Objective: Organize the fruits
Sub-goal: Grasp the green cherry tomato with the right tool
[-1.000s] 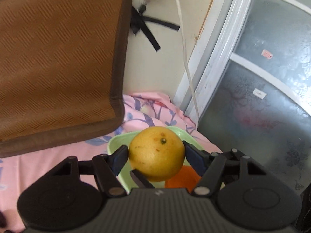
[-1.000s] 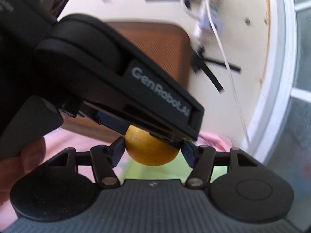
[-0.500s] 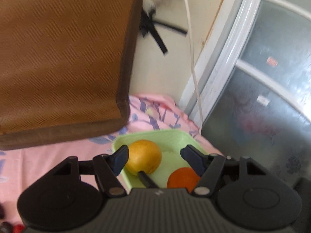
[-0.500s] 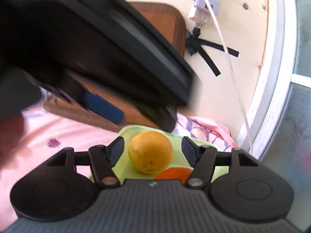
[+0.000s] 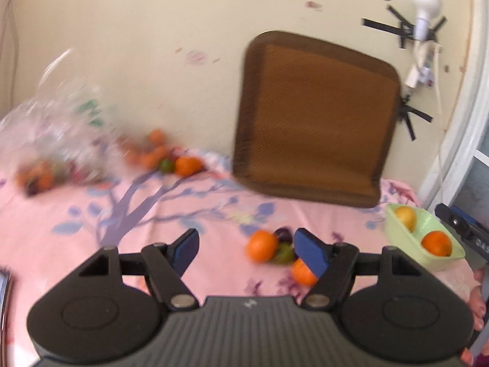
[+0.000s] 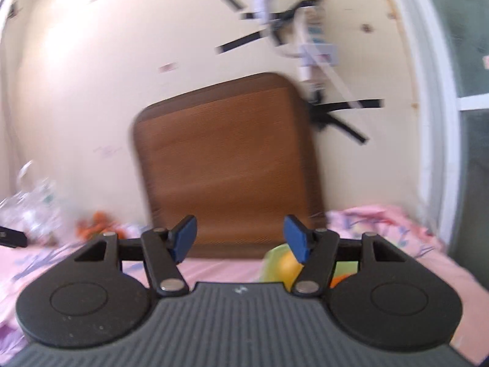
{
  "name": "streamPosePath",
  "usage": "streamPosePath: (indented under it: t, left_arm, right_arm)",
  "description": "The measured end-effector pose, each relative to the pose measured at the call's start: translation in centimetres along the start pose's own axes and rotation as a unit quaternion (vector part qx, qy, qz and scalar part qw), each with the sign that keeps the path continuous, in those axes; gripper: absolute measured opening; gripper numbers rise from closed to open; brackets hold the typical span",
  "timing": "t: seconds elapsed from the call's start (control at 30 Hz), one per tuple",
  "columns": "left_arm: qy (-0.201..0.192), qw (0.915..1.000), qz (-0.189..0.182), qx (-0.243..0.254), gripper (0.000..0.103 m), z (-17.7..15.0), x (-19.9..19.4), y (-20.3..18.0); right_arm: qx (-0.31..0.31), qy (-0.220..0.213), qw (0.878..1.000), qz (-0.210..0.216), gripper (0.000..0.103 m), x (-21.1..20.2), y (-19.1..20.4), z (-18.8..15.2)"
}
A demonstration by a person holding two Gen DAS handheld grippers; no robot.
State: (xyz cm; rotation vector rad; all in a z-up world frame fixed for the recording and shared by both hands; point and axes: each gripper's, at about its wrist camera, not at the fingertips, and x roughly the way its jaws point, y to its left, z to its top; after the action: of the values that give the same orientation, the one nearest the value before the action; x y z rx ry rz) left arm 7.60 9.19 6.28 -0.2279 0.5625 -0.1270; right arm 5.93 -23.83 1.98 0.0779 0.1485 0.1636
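Inside glossy green tray, round yellow citrus beside smooth orange

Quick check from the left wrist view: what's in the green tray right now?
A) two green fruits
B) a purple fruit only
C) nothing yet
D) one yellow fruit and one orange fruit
D: the green tray at the right edge holds a yellow fruit toward the back and an orange fruit toward the front.
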Motion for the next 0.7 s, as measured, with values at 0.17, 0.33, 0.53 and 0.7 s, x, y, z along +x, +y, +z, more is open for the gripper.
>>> streamPosePath:
  t: [0.17,0.33,0.53,0.7]
  left_arm:
    - [0.024,0.9996,-0.009,-0.016,0.071,-1.5,1.2,2.5]
    - [0.028,0.9983,-0.05,-0.007,0.067,-0.5,2.9,2.1]
    - [0.045,0.9943,-0.092,0.031,0.061,-1.0,4.5,-0.5]
    - [0.076,0.9888,-0.118,0.048,0.061,-1.5,6.8,-3.0]
  right_arm:
    - [-0.055,0.062,0.994,0.068,0.049,0.3,6.5,-2.1]
    - [-0.135,0.093,0.982,0.094,0.043,2.1,11.5,-2.8]
    - [-0.139,0.152,0.974,0.098,0.043,2.8,11.8,-3.5]
    - [-0.121,0.214,0.962,0.12,0.039,3.7,11.9,-4.7]
